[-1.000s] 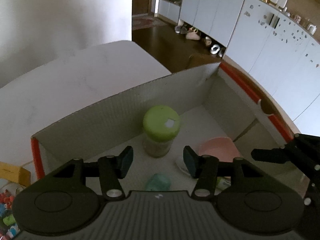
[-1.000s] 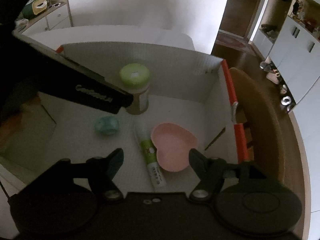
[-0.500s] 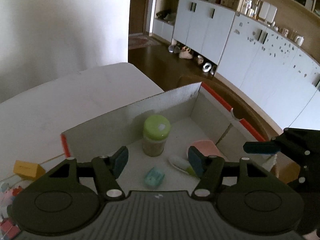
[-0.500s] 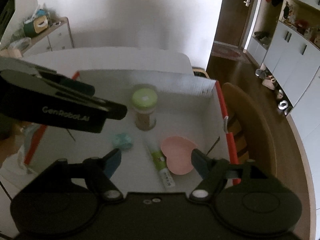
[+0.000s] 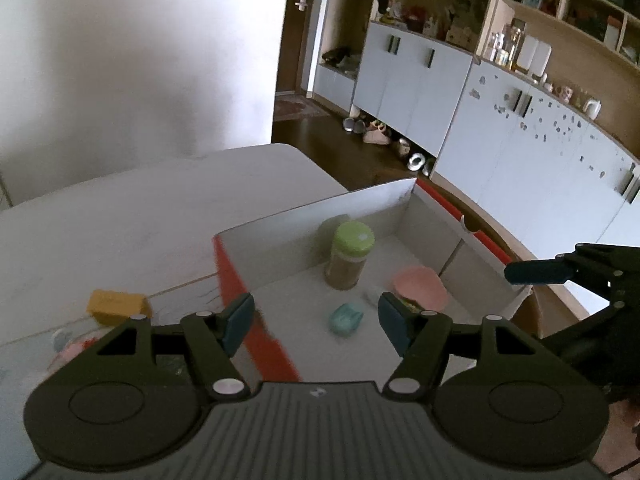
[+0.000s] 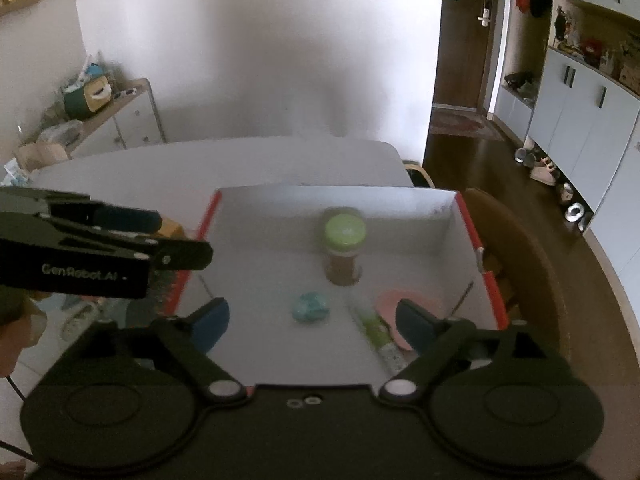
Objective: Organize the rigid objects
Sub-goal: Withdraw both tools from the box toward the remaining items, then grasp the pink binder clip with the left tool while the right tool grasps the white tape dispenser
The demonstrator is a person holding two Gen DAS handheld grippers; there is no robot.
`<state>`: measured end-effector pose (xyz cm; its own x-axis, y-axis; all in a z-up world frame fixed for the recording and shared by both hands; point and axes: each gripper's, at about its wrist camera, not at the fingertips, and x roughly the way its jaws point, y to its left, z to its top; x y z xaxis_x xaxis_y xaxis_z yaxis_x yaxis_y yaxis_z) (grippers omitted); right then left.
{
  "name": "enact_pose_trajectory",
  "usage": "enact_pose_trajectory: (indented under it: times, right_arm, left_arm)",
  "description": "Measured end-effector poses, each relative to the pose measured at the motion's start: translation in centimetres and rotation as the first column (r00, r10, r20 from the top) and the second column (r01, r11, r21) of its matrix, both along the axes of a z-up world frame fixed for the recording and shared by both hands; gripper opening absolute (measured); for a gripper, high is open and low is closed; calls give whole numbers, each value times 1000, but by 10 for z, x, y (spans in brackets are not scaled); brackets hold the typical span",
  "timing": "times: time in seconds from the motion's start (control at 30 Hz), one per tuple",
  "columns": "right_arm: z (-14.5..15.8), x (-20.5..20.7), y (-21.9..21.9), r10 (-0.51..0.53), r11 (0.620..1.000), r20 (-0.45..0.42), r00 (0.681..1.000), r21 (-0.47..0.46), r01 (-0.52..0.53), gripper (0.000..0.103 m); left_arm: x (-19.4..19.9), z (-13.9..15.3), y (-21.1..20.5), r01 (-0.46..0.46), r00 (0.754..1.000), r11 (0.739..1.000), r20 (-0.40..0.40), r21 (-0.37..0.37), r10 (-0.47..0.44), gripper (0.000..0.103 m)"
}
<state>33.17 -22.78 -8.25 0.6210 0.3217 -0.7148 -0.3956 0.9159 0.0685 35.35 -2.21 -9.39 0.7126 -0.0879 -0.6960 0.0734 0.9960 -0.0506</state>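
We find the left gripper [image 5: 316,322] and the right gripper [image 6: 314,326] both wide and empty above the white cardboard box with red edges [image 6: 468,220]; in our judgement the next pick should come from the loose clutter left of the left tongs. The green-and-white plastic tube [image 6: 378,334] lies flat on the box floor just inside the right tongs' right finger, its long axis running from beside the green-lidded glass jar [image 6: 344,248] back toward the tongs; which end is the cap we cannot tell.
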Motion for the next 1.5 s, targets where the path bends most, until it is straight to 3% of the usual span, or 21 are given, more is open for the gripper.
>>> enact_pose_trajectory:
  times: [0.1,0.23,0.53,0.83,1.2,1.5]
  right_arm:
    - [5,-11,14,1,1000,15,1000,13,-1,94]
    - [11,-26,35,6,999,36,999,40,-7,100]
    - [15,-60,87,39,996,64,997,82,-44,102]
    - [3,-84,142,85,994,57,995,58,-88,102]
    - [-28,-94,213,129,991,-11,992,37,-129,102]
    - [-67,-88,258,125,992,-49,991,4,-125,102]
  left_arm:
    - [-13,4,16,-10,1000,1000,5,-13,10,69]
    - [-34,11,42,-37,999,999,30,-12,37,81]
    - [-70,20,101,-79,996,997,44,-21,80,82]
    - [-89,22,163,-134,990,990,47,-36,135,82]
    - [-97,-4,218,-198,980,980,11,-28,198,82]
    - [-95,-40,225,-210,977,977,-56,-41,207,82]
